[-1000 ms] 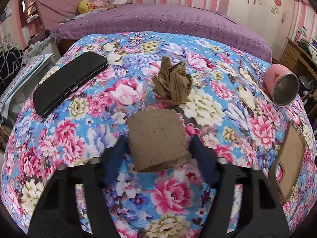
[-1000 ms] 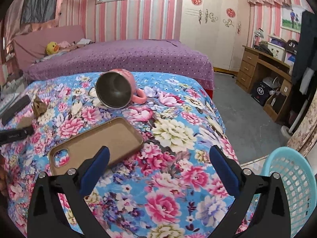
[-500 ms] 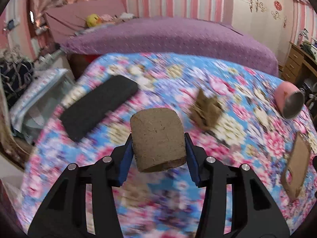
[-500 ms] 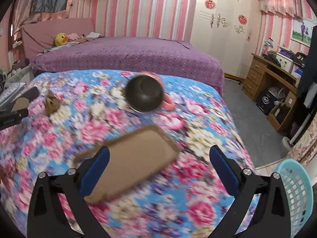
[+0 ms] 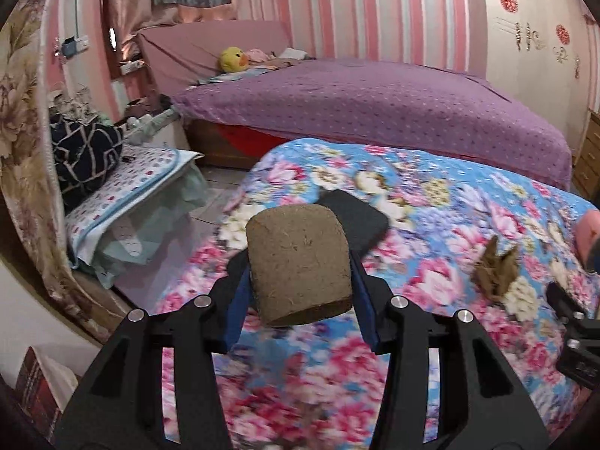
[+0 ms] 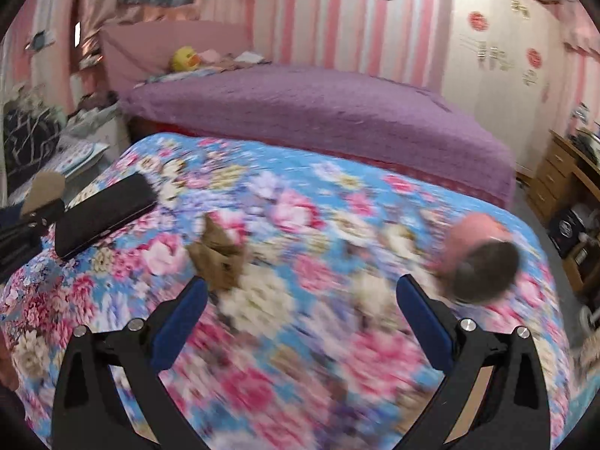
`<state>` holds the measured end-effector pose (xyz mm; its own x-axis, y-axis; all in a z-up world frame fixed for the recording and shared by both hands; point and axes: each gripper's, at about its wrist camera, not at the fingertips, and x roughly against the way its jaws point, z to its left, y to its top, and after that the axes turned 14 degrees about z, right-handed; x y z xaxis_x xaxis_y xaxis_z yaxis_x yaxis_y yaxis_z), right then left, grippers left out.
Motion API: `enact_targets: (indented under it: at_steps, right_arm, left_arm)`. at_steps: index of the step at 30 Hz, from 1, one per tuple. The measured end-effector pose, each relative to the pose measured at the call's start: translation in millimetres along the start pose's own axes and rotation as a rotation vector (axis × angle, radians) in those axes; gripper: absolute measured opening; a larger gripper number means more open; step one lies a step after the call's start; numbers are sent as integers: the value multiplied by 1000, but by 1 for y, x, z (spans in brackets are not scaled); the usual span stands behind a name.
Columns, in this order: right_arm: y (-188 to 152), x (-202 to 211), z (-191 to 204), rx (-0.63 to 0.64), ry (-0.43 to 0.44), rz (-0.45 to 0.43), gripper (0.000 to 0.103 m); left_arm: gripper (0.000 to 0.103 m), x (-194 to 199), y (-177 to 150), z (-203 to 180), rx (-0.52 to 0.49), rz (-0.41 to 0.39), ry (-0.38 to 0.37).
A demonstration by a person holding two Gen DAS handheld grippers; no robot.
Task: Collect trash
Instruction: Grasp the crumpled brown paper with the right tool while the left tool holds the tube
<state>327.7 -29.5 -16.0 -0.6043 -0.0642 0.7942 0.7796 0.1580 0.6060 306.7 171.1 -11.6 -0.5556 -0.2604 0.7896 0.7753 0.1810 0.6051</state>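
Fibrous brown block pinched above the flowered quilt

The left gripper (image 5: 300, 281) clamps a coarse, round-topped brown block (image 5: 300, 264) between blue pads, lifted clear of the glossy floral quilt (image 5: 431, 225). The right gripper (image 6: 300, 311) stands spread and empty near crumpled brown paper (image 6: 219, 258). A matte black case (image 6: 105, 217) lies far left, a pink metal-lined mug (image 6: 482, 258) right.

A flat brown fibrous pad (image 5: 300, 266) fills the frame centre, raised above the quilt; a crumpled brown paper wad (image 5: 495, 270) lies right.
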Motion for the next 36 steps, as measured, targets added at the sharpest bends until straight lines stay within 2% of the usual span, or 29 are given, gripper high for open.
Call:
enact_targets:
  at_steps: [4, 6, 8, 9, 10, 11, 13, 16, 21, 27, 32, 36]
  right_arm:
    - [19, -33, 30, 65, 26, 54, 97]
    - [24, -43, 39, 92, 35, 70, 91]
    - [26, -50, 46, 120, 59, 88, 67]
    - [28, -54, 48, 132, 74, 99, 60]
    - [29, -57, 51, 146, 101, 115, 48]
    - [29, -59, 51, 152, 116, 121, 45]
    - [28, -54, 50, 153, 146, 98, 44]
    - [21, -35, 42, 154, 130, 40, 44]
    - [2, 2, 1, 96, 111, -21, 44]
    - [-43, 66, -78, 11, 45, -62, 44]
    - [-97, 118, -153, -72, -26, -73, 44]
    - [-141, 151, -205, -151, -62, -93, 44]
  left_arm:
    - [48, -7, 4, 17, 44, 25, -7]
    - [48, -7, 4, 22, 67, 34, -21]
    - [48, -6, 3, 23, 75, 34, -26]
    - [48, -4, 3, 22, 71, 32, -22]
    - [48, -3, 1, 19, 67, 30, -20]
    - [48, -1, 0, 16, 61, 29, -17]
    - [48, 3, -2, 10, 50, 27, -12]
    - [48, 13, -6, 0, 28, 14, -12]
    - [48, 37, -17, -24, -14, -12, -56]
    - [48, 70, -43, -70, -103, -50, -145]
    - [48, 104, -84, -130, -210, -74, -202]
    - [48, 128, -117, -180, -259, -55, -306]
